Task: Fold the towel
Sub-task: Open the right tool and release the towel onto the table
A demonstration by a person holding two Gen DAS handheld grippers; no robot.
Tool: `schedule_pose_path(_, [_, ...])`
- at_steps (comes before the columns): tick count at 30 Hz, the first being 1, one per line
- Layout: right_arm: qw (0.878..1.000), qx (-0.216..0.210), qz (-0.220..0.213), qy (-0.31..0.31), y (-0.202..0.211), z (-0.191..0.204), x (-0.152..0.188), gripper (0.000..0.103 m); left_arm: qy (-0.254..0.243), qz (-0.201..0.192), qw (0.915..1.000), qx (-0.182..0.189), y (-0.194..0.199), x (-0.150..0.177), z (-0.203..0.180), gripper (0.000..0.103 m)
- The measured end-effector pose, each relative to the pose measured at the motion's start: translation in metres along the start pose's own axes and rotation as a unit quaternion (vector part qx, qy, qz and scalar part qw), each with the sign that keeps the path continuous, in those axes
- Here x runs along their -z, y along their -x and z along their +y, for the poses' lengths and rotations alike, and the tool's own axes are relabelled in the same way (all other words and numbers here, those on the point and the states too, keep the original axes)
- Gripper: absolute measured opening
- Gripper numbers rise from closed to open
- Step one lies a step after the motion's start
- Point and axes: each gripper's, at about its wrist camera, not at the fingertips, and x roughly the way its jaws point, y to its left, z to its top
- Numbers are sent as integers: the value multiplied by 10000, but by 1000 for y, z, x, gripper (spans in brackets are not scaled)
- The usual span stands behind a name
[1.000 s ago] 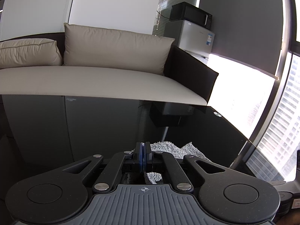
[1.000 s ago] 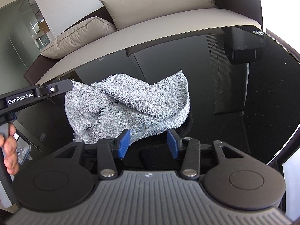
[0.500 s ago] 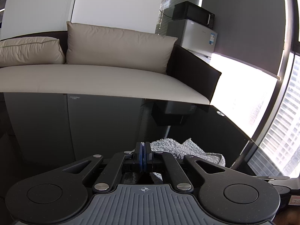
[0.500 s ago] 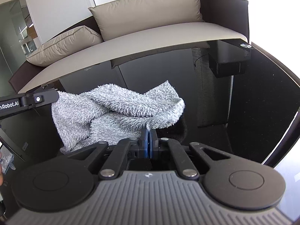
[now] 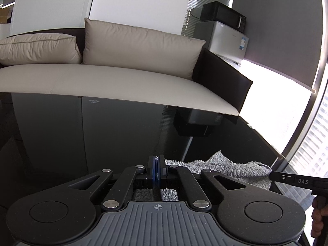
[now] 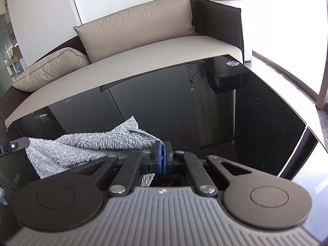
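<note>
A grey fluffy towel (image 5: 231, 168) lies rumpled on the black glass table (image 5: 114, 135). My left gripper (image 5: 156, 162) is shut, with towel pile showing at and under its blue pads, so it grips the towel's left edge. In the right wrist view the towel (image 6: 82, 145) stretches leftward from my right gripper (image 6: 163, 149), which is shut on its right edge. The left gripper's fingertip (image 6: 12, 146) shows at the towel's far left side. The right gripper's body (image 5: 295, 181) appears at the towel's right end, held by a hand (image 5: 318, 221).
A beige sofa (image 6: 143, 57) with cushions runs along the table's far edge. The table's right edge and corner (image 6: 307, 127) lie close to the right gripper. A fridge with a microwave (image 5: 223, 26) stands at the back right, by a bright window.
The right gripper's jaws closed on the towel's near right edge, then moved right, drawing the towel out lower and longer. The left gripper stayed shut in place.
</note>
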Motion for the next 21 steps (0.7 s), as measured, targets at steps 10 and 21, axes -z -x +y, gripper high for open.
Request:
schedule_pose_path(10, [9982,131,74,589,13,14,12,44,-220,293,9993,15,6,12,2,41])
schedule_pose_path(21, [9898,-568,492,1210,33,49,41,44,-653,879,9921,620,21,48,-17,48])
